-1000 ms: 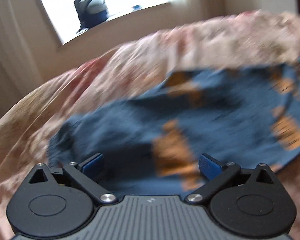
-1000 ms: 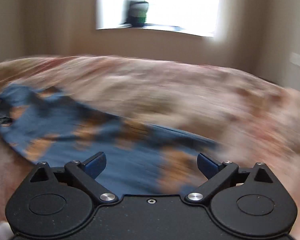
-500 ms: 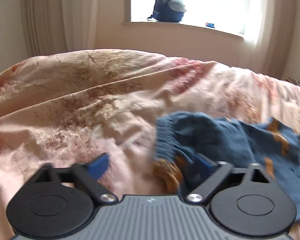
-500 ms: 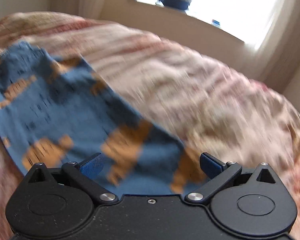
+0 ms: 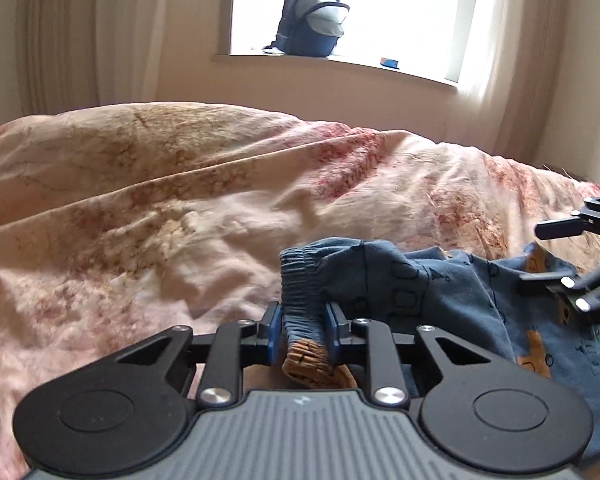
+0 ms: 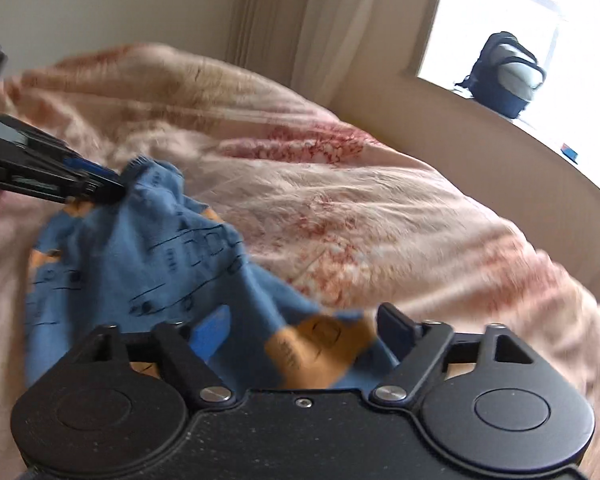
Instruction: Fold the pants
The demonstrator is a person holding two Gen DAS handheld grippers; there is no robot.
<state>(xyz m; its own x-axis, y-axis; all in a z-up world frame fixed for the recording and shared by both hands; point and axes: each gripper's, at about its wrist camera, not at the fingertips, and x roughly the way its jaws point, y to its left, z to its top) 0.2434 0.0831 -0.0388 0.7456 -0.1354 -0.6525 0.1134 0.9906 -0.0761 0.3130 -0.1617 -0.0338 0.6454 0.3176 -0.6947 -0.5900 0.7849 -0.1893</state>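
Small blue pants point(image 5: 452, 300) with orange patches and drawn vehicles lie bunched on a pink floral bedspread point(image 5: 180, 208). My left gripper point(image 5: 303, 326) is shut on the pants' ribbed waistband edge. It also shows at the left of the right wrist view point(image 6: 116, 184), pinching that edge. My right gripper point(image 6: 304, 330) is open, with its fingers on either side of the pants' point(image 6: 180, 264) near end, where an orange patch lies between them. It shows at the right edge of the left wrist view point(image 5: 572, 276).
The bedspread point(image 6: 380, 208) is rumpled, with ridges running across it. A backpack point(image 5: 312, 20) sits on the window sill behind the bed, with a small blue object point(image 5: 390, 63) beside it. Curtains hang at both sides of the window.
My left gripper has closed on the waistband edge, which it had only straddled before. My right gripper has swung left along the pants and stays open. The pants have bunched up.
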